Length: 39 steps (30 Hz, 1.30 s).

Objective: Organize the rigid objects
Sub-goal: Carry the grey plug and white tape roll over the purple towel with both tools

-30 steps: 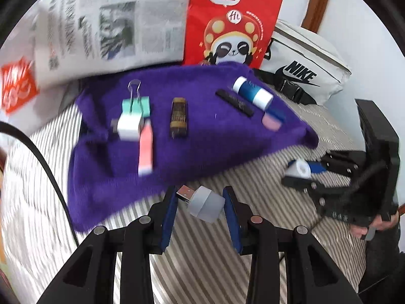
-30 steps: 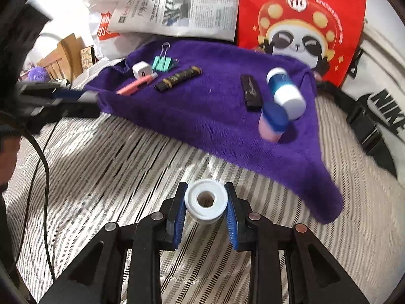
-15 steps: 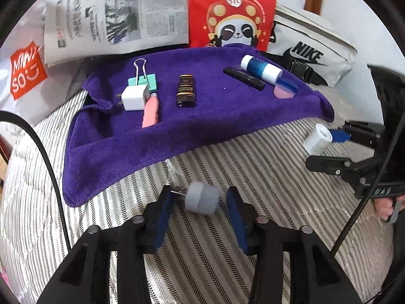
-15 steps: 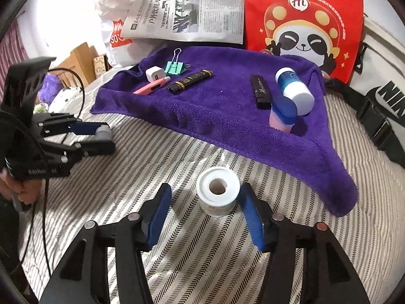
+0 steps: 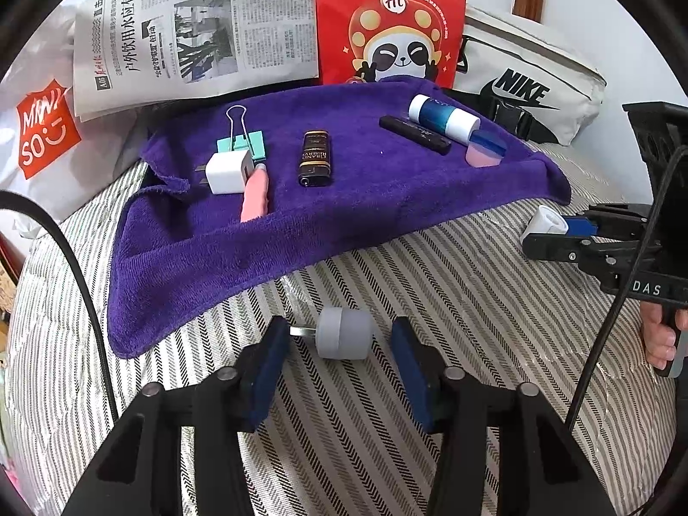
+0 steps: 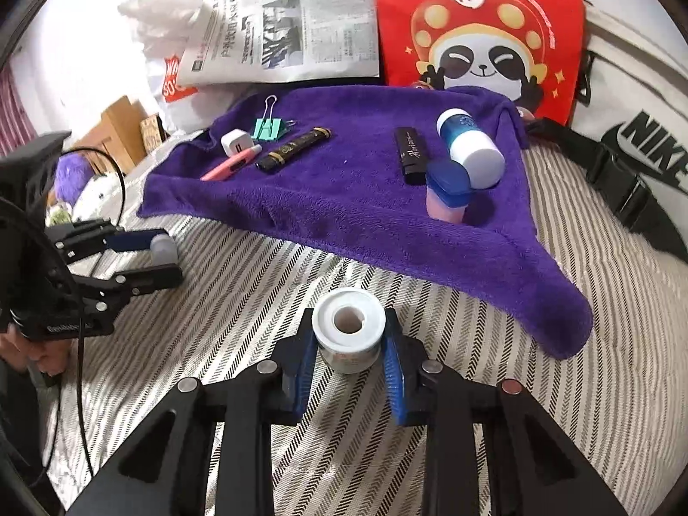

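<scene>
A purple towel [image 5: 352, 198] lies on the striped bed and carries a teal binder clip [image 5: 241, 139], a white charger cube [image 5: 228, 170], a pink cutter [image 5: 256, 193], a black-gold lighter [image 5: 315, 158], a black stick [image 5: 415, 134], a blue-white bottle [image 5: 443, 118] and a pink-blue case [image 5: 483, 150]. My left gripper [image 5: 339, 354] is open around a grey USB plug [image 5: 342, 333] lying on the bed. My right gripper [image 6: 348, 348] is shut on a white tape roll [image 6: 348, 331]. The roll also shows in the left wrist view [image 5: 546, 221].
A newspaper [image 5: 193, 34], a red panda bag [image 5: 391, 21], a white Nike pouch [image 5: 524, 86] and a Miniso bag [image 5: 43, 129] stand behind the towel. A black cable [image 5: 73, 249] crosses the bed at left. Cardboard boxes [image 6: 124, 129] sit far left.
My left gripper opened and let the grey plug down onto the bed. My right gripper opened around the tape roll half a second ago and has closed on it again.
</scene>
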{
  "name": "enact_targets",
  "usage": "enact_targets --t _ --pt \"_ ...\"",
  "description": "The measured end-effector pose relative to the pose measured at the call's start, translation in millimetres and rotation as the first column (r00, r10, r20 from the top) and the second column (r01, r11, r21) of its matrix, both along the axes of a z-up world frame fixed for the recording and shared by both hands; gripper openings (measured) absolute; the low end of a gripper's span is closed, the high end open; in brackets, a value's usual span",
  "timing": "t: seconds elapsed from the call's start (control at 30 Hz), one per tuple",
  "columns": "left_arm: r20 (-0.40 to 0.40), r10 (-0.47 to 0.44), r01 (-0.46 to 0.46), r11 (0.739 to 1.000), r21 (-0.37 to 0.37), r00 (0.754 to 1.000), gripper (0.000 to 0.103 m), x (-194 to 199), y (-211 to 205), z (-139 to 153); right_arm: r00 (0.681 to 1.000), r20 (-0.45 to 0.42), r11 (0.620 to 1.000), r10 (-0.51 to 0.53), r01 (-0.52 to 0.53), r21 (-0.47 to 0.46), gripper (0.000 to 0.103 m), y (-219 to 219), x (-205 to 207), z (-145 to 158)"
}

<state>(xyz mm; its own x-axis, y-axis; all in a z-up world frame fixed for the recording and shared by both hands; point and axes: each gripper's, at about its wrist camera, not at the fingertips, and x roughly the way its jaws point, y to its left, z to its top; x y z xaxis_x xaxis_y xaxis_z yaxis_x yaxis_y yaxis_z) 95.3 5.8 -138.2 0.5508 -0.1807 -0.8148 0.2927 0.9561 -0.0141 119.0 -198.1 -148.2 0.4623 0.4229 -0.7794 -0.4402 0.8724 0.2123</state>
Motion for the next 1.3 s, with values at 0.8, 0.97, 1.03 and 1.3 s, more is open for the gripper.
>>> enact_targets --t 0.8,0.97,1.03,1.3 --pt "0.015 0.085 -0.082 0.985 -0.15 0.996 0.034 31 30 62 0.996 0.08 0.999 0.027 -0.025 -0.021 0.029 -4 24 67" --pt "0.01 0.076 -0.074 0.991 -0.113 0.997 0.034 53 24 69 0.999 0.028 1.0 0.019 -0.02 0.022 0.029 -4 61 66" --pt "0.002 0.065 -0.065 0.993 -0.096 0.998 0.034 63 21 69 1.0 0.014 1.0 0.025 -0.025 0.012 0.029 0 73 65" --pt "-0.061 0.067 -0.074 0.99 -0.12 0.996 0.034 89 13 43 0.998 -0.036 0.998 0.045 -0.046 -0.039 0.029 19 94 44"
